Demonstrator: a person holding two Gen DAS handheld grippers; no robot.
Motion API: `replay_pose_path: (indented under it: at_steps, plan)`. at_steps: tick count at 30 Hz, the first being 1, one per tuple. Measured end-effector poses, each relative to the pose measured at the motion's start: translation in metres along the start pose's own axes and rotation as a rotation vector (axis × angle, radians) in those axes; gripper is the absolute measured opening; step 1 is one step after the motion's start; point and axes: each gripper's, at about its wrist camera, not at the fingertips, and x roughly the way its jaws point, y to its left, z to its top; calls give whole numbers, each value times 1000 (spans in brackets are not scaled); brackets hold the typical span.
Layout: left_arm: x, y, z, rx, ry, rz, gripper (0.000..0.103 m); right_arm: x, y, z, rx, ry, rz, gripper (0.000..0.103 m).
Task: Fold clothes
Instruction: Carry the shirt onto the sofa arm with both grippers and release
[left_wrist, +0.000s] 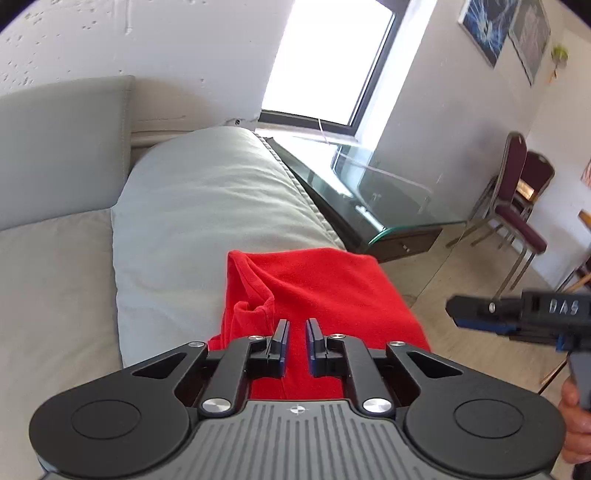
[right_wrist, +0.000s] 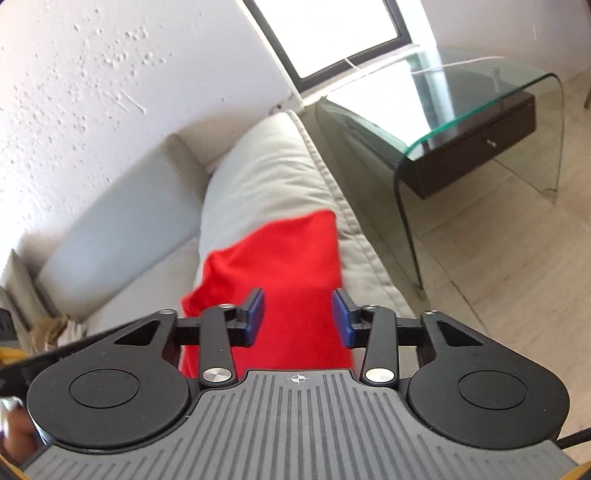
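Garment: red cloth (left_wrist: 325, 291) draped over the pale sofa cushion (left_wrist: 207, 206); in right wrist view it runs along the cushion crest (right_wrist: 288, 258). Near part passes under both grippers, so its full shape is not shown.
Fold state: one rumpled pocket w/ a hem at the cloth's left side; far edge fairly straight, surface mostly smooth. Layers cannot be counted; fits either a piece laid out for folding or one partly folded.
Left gripper (left_wrist: 296, 332): jaws a narrow gap apart, hovering over the cloth. Whether cloth is pinched between them cannot be told.
Right gripper (right_wrist: 297, 314): jaws wide apart, nothing between them, above the cloth's mid strip; seen side-on in left view (left_wrist: 517, 317), out past the sofa edge over the floor.
Why so placed (judged): cushion gives a raised soft bed; grippers sit at the near end, approx. flanking the cloth.
Edges: cloth's right margin lies at the cushion's seamed edge, close to the drop to the floor; slip risk there.
Open room: bare cushion beyond the far edge and to the left; sofa seat (left_wrist: 48, 295) lower left. Glass side table (right_wrist: 461, 122) stands just beside the sofa's end, limiting swing that way.
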Motion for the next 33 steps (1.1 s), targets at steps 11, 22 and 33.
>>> replay_pose_path:
  at_steps: [11, 22, 33]
  plan:
    - [35, 44, -17, -244, 101, 34, 3, 63, -19, 35, 114, 15, 11, 7]
    - [34, 33, -17, -158, 90, 48, 4, 63, -6, 26, 46, 67, 53, 34]
    - [-28, 35, -24, -103, 193, 243, 7, -25, 22, -21, -138, 49, -407, 53]
